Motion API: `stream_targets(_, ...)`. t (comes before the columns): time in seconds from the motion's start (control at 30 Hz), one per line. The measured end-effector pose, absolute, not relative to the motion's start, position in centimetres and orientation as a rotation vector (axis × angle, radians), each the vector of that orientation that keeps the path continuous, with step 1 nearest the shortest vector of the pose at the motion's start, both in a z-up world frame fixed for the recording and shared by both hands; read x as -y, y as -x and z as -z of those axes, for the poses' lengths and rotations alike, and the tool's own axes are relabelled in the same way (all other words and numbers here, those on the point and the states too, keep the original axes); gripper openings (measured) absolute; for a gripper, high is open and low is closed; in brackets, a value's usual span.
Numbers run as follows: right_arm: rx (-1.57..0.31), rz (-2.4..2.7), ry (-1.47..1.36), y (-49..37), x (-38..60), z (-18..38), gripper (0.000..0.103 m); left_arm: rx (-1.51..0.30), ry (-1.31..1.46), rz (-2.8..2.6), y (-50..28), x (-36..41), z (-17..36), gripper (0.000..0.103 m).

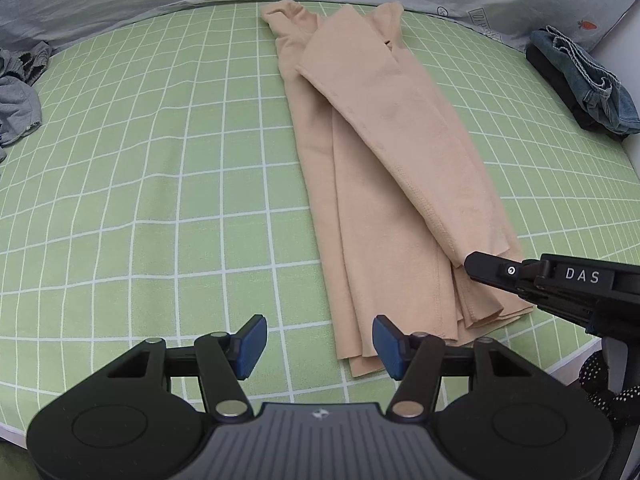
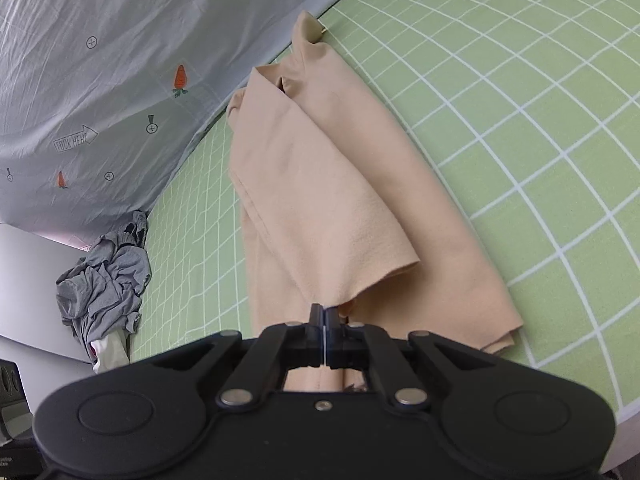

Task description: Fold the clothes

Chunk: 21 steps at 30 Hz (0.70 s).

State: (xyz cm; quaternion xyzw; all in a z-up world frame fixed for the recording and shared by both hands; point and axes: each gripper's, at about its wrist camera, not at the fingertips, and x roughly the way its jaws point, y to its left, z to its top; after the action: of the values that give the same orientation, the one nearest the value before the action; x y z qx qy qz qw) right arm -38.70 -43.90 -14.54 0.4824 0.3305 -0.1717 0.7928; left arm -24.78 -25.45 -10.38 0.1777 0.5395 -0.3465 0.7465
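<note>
garment [image 1: 384,168] peach, folded lengthwise | sleeve end pinched by right gripper [image 2: 324,314]

Peach garment [image 1: 384,168]; green sheet [image 1: 160,184], white grid; grey-blue cover [image 2: 100,80], orange carrots; blue pads [image 1: 252,346].

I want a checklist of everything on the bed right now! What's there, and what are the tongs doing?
Surface: green checked sheet on a bed, fairly flat.
Job's things: peach garment folded into a long strip, with one flap laid diagonally across it.
Clutter: crumpled grey clothes at the left edge; denim piece on something dark at the right edge.
Grippers: left tongs open, holding nothing, at the garment's near end; right tongs shut on the flap's tip.
Cables: nothing seen.
Surroundings: grey carrot-print bedding along the far side.
</note>
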Motion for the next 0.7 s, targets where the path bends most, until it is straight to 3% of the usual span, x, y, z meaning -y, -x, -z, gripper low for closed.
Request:
stream_targets(0.1,-0.765,0.374,-0.944,38.3,43.4,13.9,0.001,-1.201,-0.393,0.750,24.7,25.4,11.0,0.060)
stream_targets(0.2,-0.808,0.379,-0.823,37.9,42.7,12.9,0.017,-1.212,-0.400,0.739,24.6,25.5,11.5,0.060)
stream_targets(0.27,-0.801,0.396,-0.715,37.9,42.2,11.7,0.038,-1.216,-0.398,0.736,24.6,25.7,11.7,0.060)
stream_targets(0.43,-0.813,0.496,-0.506,38.2,42.1,11.2,0.052,-1.228,-0.397,0.738,24.5,26.5,12.7,0.061)
stream_targets(0.7,-0.905,0.572,-0.525,39.6,43.7,14.3,0.054,-1.258,-0.398,0.752,25.3,28.0,14.8,0.061)
